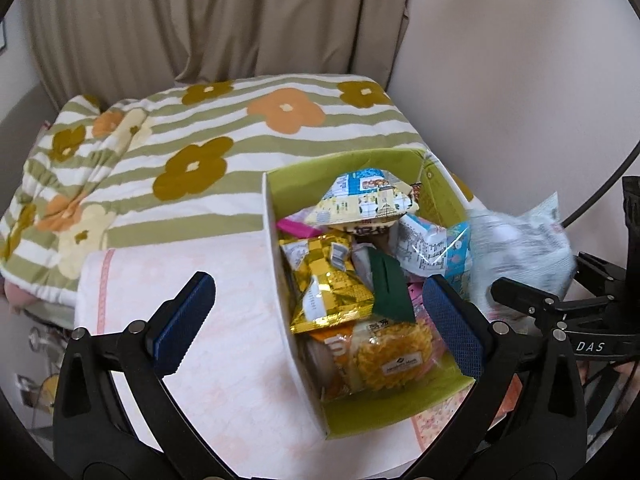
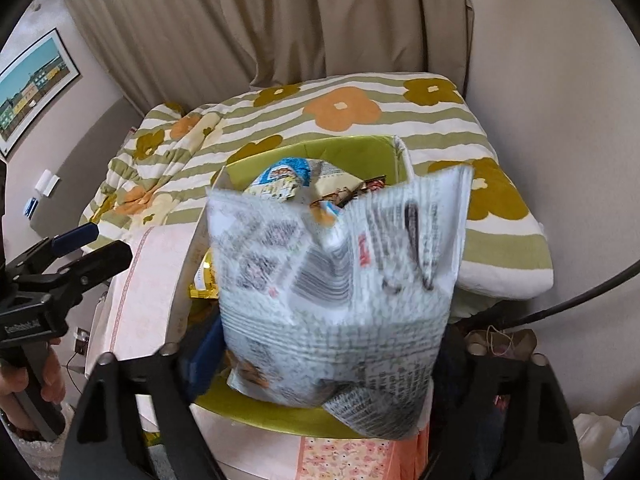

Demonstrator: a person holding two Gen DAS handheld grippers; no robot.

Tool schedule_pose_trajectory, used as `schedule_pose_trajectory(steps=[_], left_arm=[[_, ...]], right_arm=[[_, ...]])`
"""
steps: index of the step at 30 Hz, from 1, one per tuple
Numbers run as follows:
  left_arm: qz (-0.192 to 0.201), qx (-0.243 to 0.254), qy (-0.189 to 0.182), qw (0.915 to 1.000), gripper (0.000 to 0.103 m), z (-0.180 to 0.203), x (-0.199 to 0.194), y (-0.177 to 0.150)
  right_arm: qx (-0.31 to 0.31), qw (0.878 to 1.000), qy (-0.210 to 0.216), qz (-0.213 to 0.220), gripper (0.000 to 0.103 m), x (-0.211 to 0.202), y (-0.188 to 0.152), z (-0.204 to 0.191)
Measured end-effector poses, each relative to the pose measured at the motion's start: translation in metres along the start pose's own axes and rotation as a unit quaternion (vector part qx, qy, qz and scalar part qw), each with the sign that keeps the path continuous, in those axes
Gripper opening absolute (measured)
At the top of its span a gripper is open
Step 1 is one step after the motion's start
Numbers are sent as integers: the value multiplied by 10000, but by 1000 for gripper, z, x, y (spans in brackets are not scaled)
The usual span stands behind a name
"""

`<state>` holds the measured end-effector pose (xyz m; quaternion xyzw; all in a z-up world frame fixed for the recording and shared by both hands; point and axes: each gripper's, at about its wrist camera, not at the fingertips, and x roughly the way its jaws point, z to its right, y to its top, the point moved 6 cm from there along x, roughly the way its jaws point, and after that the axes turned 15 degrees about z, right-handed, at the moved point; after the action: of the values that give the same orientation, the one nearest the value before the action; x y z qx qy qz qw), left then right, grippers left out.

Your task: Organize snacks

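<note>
Snacks [image 1: 340, 264] mostly piling inside green box [image 1: 400, 412] between our left tongs [image 1: 316, 320], standing wide apart, empty. We are bringing white printed bag [image 2: 340, 280] in right tongs [image 2: 320, 360] over box; grip unclear. Bag not yet inside.

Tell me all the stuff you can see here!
box: one, green inside, white outside, on the pink cloth
snacks: many, gold, yellow, pink, blue, orange, piled in the box
white bag: one, white with print, blurred, between the right fingers above the box
pink cloth: one, pale pink, under the box
quilt: one, green stripes with flowers, behind the box
curtain: one, beige, at the back
picture: one, framed, on the left wall
left gripper: black, blue fingers, open, empty
right gripper: black, around the white bag
hand: one, holding the left gripper's handle
</note>
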<state>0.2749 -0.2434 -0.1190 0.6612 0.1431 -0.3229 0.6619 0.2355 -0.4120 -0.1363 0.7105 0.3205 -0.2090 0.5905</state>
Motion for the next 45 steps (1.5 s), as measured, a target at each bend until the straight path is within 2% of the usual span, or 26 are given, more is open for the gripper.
schedule_pose_trajectory(steps=[7,10,14,22,27,29,32,35,45], left_arm=[[64,-114,157,9998,103,2,-19,-20],[95,-45,333,9994,103,4,-32,-29],[209,-53,469,9987,103,4,-57,-34],[881,-36,611,9942,103,-9,-136,-20],[1609,-29,866,9832,103,-30,-196,-16],[1793,5,935,9793,103,-38,-213,-16],[1974,53,1028,9749,103,-52,-235,-18],[2119,13,956,9726,103,-64,-249,-25],[2133,-90,789,9738,103,-95,-262,-42]], right_arm=[[-107,9999,-16,51,86,-15,-17,-2],[-210,9998,-29,66,86,-19,-23,-2],[-183,9996,116,205,86,-33,-23,-9],[-588,9949,35,822,86,-89,-6,-48],[-849,9851,-220,1482,86,-136,1,-84],[-814,9808,-338,1739,86,-152,2,-96],[-741,9785,-378,1887,86,-165,-2,-113],[-722,9746,-483,2065,86,-175,-8,-127],[-653,9660,-854,2352,86,-186,-21,-152]])
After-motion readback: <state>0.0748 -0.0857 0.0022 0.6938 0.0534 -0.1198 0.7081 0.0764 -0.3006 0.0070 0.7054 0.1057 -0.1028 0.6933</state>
